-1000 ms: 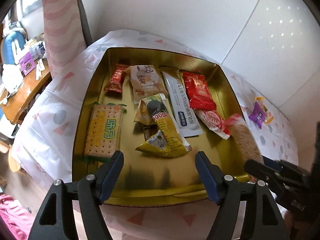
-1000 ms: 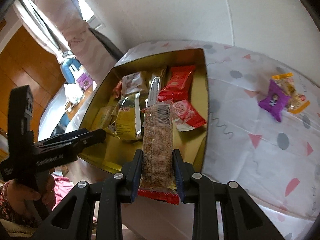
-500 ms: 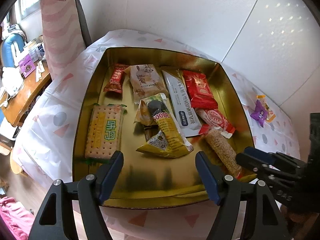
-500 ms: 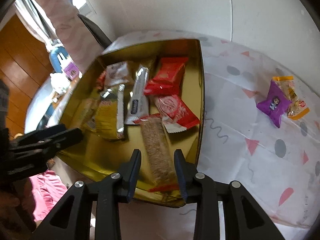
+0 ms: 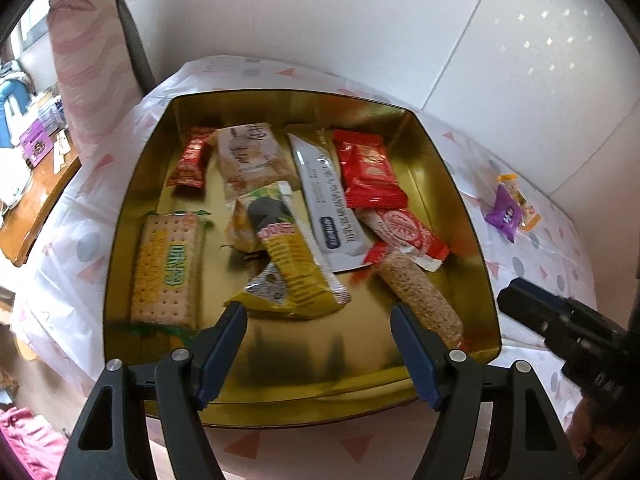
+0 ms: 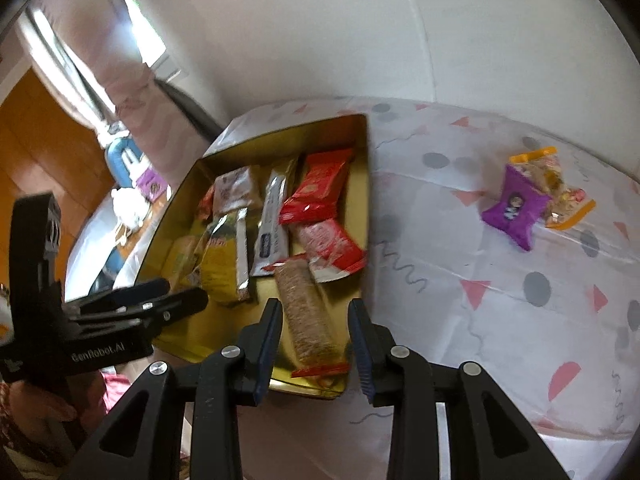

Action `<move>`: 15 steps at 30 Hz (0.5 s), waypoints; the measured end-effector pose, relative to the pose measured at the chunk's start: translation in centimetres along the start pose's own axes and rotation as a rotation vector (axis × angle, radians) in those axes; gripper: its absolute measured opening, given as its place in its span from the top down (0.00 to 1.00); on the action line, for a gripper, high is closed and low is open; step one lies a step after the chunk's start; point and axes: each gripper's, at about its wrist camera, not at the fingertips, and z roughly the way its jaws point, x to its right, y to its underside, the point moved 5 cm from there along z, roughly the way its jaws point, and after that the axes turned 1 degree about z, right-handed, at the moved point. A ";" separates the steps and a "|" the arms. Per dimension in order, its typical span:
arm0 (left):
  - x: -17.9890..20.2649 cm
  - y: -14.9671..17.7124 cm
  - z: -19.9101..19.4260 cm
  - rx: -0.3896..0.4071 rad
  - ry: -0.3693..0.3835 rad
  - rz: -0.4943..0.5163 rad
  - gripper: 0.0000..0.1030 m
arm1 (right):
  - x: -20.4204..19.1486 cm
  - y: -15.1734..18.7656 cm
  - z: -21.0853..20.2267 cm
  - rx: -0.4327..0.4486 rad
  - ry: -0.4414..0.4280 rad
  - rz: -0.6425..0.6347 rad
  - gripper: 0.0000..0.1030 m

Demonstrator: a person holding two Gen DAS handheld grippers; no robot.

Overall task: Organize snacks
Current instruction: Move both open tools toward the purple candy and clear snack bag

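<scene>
**Tin nearly filled, two snacks still out**

The grain bar (image 6: 306, 312) lies in the gold tin (image 6: 366, 184), lower centre of the right wrist view, free between the right gripper's (image 6: 314, 338) parted fingers. The left gripper (image 5: 318, 344) hangs spread and empty. The purple packet (image 6: 514, 210) and orange-edged packet (image 6: 560, 188) wait at upper right on the table (image 6: 500, 300), under a patterned cloth by a white wall.

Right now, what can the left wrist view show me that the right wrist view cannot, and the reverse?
Only the left wrist view shows the cracker pack clearly, at the tin's left side. Only the right wrist view shows the right gripper open over the grain bar, not touching it. Both show the gold tin, the purple packet on the tablecloth, and the left gripper open and empty.
</scene>
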 end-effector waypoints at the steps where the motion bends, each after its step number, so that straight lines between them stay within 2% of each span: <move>1: 0.3 0.0 0.0 0.000 0.005 0.007 0.27 | 0.5 -0.1 -0.3 0.013 0.006 0.017 0.67; 15: 6.7 -0.8 0.0 0.011 0.068 0.141 0.27 | 9.3 2.0 -4.2 0.095 0.094 0.269 0.67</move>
